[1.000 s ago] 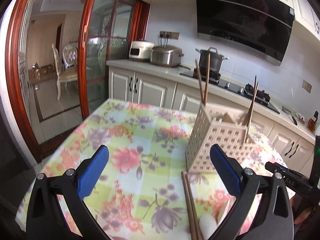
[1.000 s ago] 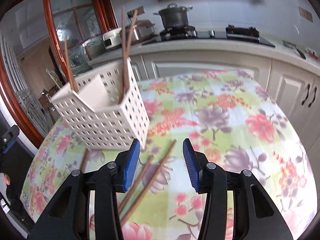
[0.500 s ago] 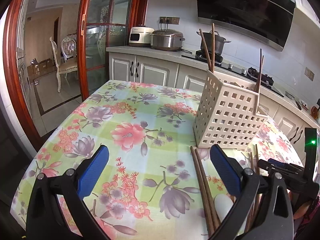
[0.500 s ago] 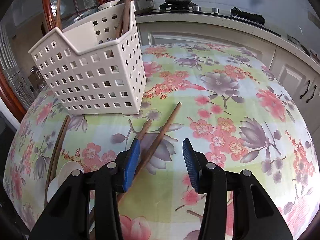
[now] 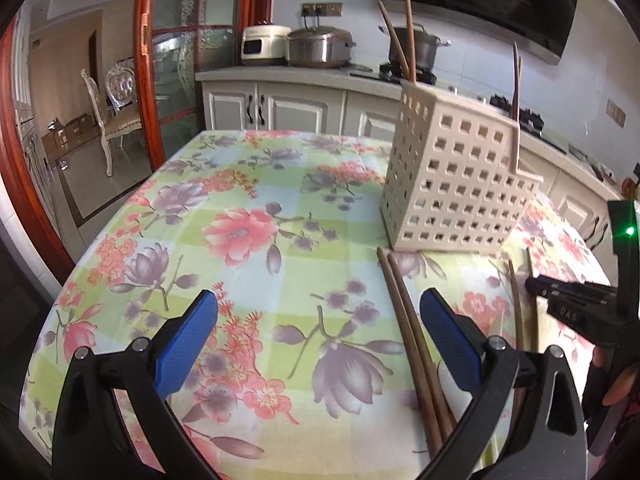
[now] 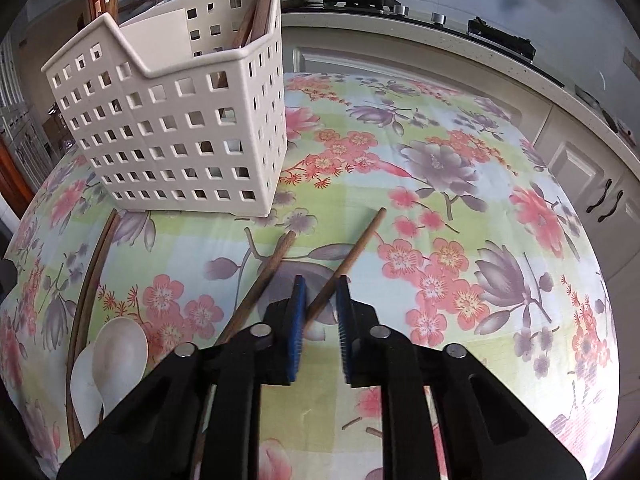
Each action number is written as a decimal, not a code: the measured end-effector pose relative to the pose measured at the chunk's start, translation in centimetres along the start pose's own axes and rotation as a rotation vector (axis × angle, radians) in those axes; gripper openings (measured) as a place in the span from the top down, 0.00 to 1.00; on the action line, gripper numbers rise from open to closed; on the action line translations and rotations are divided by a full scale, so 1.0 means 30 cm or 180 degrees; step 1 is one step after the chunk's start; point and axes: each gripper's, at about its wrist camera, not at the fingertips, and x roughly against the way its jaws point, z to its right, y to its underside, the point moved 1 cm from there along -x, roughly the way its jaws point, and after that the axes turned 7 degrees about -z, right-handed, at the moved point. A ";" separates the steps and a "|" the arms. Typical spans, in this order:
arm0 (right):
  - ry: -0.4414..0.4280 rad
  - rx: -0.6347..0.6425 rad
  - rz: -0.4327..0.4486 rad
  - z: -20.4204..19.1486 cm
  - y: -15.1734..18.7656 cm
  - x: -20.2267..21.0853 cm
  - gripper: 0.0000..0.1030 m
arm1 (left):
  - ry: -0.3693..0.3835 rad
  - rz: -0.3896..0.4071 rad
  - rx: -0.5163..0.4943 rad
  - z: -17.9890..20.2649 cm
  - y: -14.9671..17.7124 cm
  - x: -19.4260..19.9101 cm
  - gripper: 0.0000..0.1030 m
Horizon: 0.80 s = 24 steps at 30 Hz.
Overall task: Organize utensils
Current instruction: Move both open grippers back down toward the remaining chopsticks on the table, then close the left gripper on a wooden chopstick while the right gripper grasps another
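Note:
A white perforated utensil holder [image 5: 452, 184] [image 6: 180, 132] stands on the flowered tablecloth with several chopsticks upright in it. My right gripper [image 6: 320, 284] is low over the cloth. Its jaws are closing on a brown chopstick [image 6: 360, 240] that lies slanted between the blue pads and touches both. A second chopstick [image 6: 264, 280] lies just left of them. My left gripper [image 5: 318, 300] hangs wide open above the cloth with nothing between its fingers. A pair of chopsticks [image 5: 408, 320] runs along the inside of its right finger. Two white spoons [image 6: 120, 344] lie at the left.
Another chopstick pair [image 6: 92, 272] lies in front of the holder on the left. The table edge [image 6: 624, 320] curves away at the right. Kitchen cabinets [image 5: 280, 112] with a stove and pots stand behind, and a glass door [image 5: 184, 80] stands at the left.
Both grippers came down closer to the cloth. The right jaws went from half open around the chopstick to nearly together on it. The left jaws stayed wide.

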 end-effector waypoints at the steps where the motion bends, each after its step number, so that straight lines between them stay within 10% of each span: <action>1: -0.0018 -0.0005 0.0002 0.007 0.007 0.004 0.89 | 0.0000 -0.0058 -0.0039 0.008 0.004 -0.013 0.06; 24: -0.0216 0.0006 -0.0010 0.068 0.052 0.024 0.93 | -0.0077 -0.0660 -0.0323 0.137 -0.025 -0.214 0.47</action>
